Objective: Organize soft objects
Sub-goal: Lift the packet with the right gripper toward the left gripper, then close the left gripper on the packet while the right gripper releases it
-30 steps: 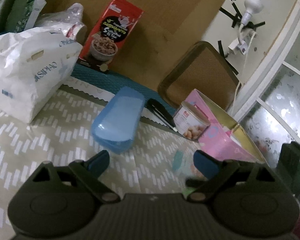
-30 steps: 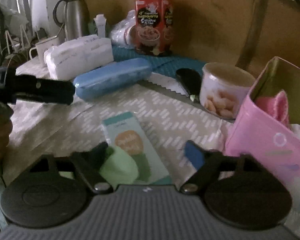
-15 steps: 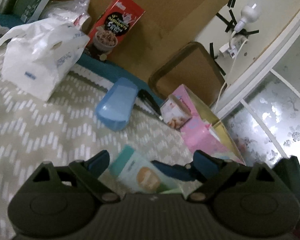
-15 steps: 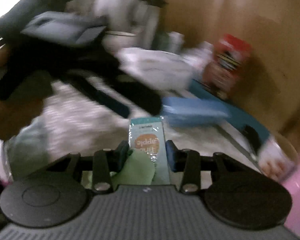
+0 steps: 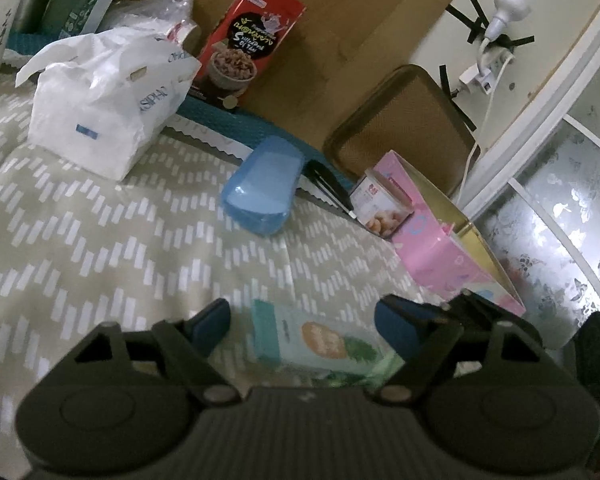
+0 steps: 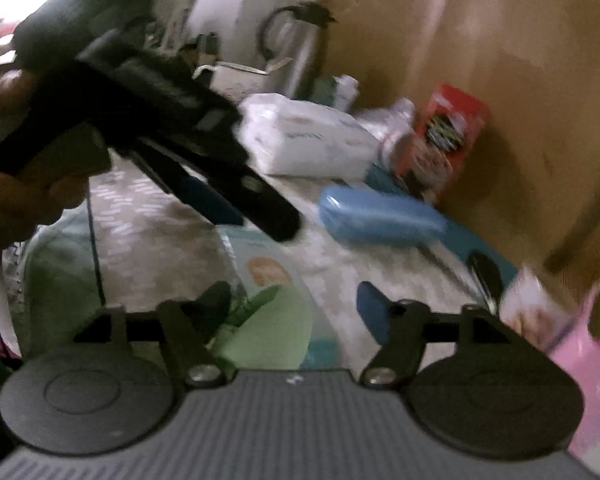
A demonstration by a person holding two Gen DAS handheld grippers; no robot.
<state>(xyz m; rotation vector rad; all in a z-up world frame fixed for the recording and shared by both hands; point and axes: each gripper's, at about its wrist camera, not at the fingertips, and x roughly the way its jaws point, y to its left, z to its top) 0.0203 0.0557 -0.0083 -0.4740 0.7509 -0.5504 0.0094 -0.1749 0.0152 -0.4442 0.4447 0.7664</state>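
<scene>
A flat teal and green packet with an orange fruit print (image 5: 320, 342) lies on the patterned tablecloth between the open jaws of my left gripper (image 5: 302, 320). In the right wrist view the same packet (image 6: 268, 280) lies between the open jaws of my right gripper (image 6: 296, 300); the view is blurred. The left gripper's black fingers (image 6: 260, 200) reach over the packet from the upper left. Neither gripper holds anything.
A blue plastic case (image 5: 262, 192), a white tissue pack (image 5: 108, 108), a red cereal box (image 5: 248, 40), a small tin of nuts (image 5: 382, 206) and a pink box (image 5: 444, 248) stand on the table. A kettle (image 6: 296, 48) stands at the back.
My right gripper was shut on the packet half a second ago and has opened, with the packet now on the cloth. My left gripper moved in and down around the packet.
</scene>
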